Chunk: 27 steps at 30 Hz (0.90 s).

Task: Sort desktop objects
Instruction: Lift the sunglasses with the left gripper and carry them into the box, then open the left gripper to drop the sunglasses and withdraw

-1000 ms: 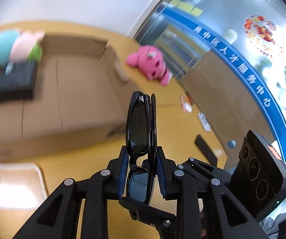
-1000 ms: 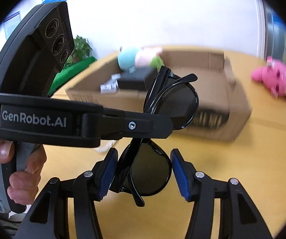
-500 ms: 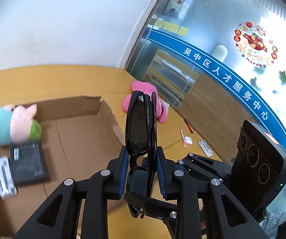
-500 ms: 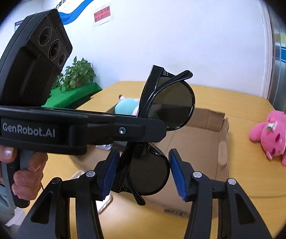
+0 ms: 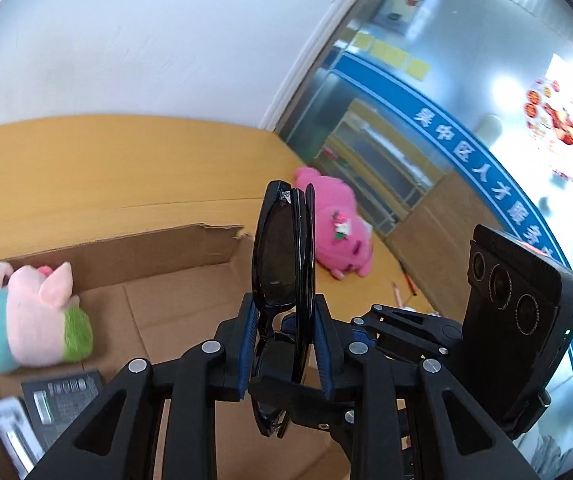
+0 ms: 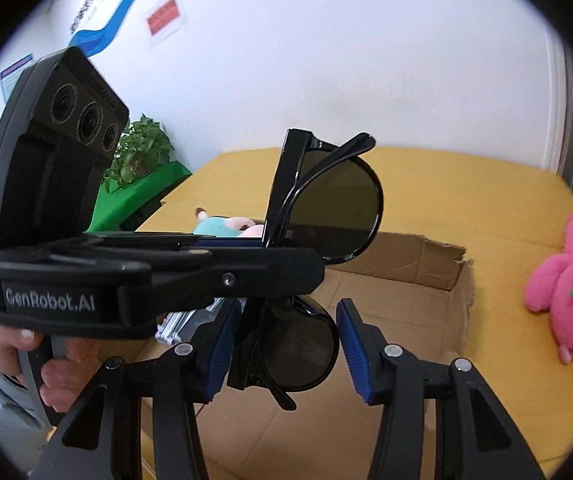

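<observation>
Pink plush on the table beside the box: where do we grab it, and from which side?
Take the pink plush across its round middle, coming down from above. It lies on the bare table, clear of the cardboard box, so both flanks look free for fingers. The small limbs are thin and would likely slip; the soft body should squash and hold.

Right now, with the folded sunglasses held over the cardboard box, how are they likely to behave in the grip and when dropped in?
The sunglasses look stiff, thin plastic, probably light. Their glossy frame may slip between the left gripper pads. Folded flat, they should land in the cardboard box without rolling, though the lenses could scratch.
</observation>
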Tool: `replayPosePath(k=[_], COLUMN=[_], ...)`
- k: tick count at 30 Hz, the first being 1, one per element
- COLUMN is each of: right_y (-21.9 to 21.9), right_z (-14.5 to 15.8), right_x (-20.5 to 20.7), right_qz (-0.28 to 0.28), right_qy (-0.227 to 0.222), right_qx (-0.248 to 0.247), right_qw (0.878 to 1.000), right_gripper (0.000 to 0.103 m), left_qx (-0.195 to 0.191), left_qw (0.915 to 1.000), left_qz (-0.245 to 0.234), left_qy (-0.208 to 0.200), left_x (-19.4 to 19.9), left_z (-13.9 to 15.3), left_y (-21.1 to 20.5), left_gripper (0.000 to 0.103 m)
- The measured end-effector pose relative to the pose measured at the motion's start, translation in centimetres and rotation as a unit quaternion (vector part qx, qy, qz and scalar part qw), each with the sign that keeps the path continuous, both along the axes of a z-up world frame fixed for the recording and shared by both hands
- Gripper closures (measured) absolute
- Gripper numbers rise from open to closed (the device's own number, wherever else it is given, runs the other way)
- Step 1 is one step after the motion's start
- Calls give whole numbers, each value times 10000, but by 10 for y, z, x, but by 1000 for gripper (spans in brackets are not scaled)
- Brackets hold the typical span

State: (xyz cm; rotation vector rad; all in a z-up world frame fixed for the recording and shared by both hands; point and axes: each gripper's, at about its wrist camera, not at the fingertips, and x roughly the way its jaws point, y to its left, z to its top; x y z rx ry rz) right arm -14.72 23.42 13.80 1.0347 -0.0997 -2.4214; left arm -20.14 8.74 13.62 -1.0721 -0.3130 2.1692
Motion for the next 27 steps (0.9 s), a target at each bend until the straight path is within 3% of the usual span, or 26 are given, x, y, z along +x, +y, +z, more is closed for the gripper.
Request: replayPosePath(k=[6, 13, 19, 23, 27], right_y=[7, 19, 20, 12, 9], right_z=[-44, -106, -142, -158, -162], right_x=[-58, -102, -120, -123, -123], right_qz=[-129, -455, -617, -658, -708], right_qy=[-628, -1443, -1919, -2034, -2040], right_qx=[33, 151, 581, 883, 1020], right_qw=[9979, 9884, 9778, 9729, 9711], right_gripper=[55, 55, 55, 56, 58], left_qx=[102, 359, 314, 93, 132], left_qw=[9972, 9858, 9785, 9742, 9736], left_qz=[117, 288, 358, 456, 473], left_qy=[-729, -1613, -2009, -2208, -2229], left_x=[-65, -105, -117, -120, -121], left_z=[-55, -127, -160, -178, -180], left_y=[5, 21, 32, 37, 42], left_gripper=[77, 77, 78, 78, 75])
